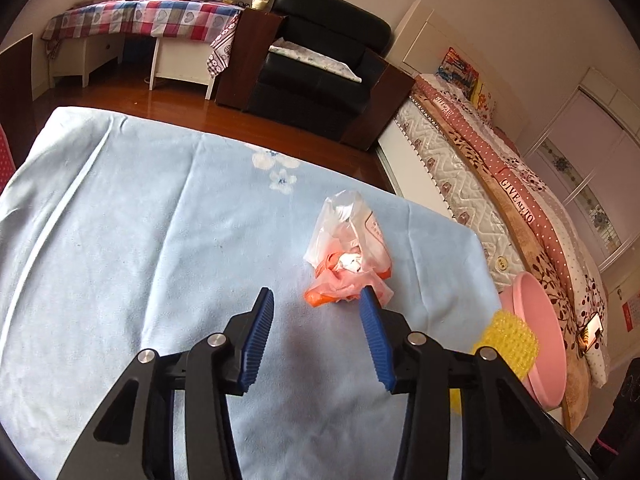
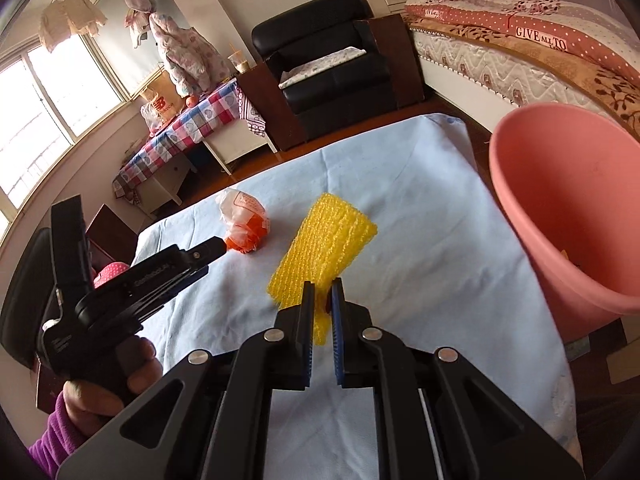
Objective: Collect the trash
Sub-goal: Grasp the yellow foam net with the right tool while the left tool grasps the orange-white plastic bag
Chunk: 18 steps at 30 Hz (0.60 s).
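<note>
Yellow foam netting (image 2: 320,240) is pinched at its near edge by the right gripper (image 2: 322,296), lifted over the blue-clothed counter (image 2: 420,208), a pink bucket (image 2: 568,208) at three o'clock. The left gripper (image 1: 318,300) is spread wide, empty, its right finger touching a crumpled plastic bag (image 1: 348,252) at one o'clock.

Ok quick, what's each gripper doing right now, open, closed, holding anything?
Left gripper: open, nothing held, crumpled plastic bag just ahead.
Right gripper: closed on the yellow foam net.
</note>
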Each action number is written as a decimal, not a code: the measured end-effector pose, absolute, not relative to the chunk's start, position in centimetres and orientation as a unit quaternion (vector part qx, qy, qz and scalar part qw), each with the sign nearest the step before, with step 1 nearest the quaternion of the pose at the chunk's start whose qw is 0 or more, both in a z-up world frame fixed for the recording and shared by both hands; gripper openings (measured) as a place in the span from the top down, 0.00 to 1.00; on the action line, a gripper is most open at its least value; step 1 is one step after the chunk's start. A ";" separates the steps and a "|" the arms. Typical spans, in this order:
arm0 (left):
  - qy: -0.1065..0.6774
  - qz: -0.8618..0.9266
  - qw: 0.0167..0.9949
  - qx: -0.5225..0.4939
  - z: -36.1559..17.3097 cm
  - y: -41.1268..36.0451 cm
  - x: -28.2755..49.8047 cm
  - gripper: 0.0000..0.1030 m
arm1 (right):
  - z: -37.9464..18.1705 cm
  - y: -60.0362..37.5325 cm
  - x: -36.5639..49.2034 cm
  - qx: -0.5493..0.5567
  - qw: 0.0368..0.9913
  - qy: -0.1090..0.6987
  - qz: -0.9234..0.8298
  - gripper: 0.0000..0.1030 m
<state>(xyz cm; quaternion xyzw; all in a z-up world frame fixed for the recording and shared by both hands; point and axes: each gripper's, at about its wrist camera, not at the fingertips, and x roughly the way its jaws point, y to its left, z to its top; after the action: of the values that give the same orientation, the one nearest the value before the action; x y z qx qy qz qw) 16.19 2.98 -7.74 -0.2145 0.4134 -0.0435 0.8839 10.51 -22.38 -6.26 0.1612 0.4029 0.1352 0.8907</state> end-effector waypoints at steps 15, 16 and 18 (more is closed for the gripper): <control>0.366 -0.036 0.905 -0.215 -4.7 2.3 16.2 0.44 | -7.8 -25.2 10.2 0.194 0.879 0.414 0.136 0.92; 0.373 -0.027 0.904 -0.210 -5.2 2.1 16.7 0.44 | -7.8 -25.2 10.2 0.193 0.879 0.414 0.138 0.92; 0.388 -0.005 0.901 -0.193 -6.6 1.8 17.6 0.44 | -7.6 -25.1 10.0 0.189 0.881 0.411 0.140 0.92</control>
<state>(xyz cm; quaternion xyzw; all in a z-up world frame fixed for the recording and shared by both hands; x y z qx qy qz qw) 17.57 1.80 -6.59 -0.1932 0.3881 -0.0050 0.9011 10.02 -25.14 -7.57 0.1893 0.4112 0.1395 0.8807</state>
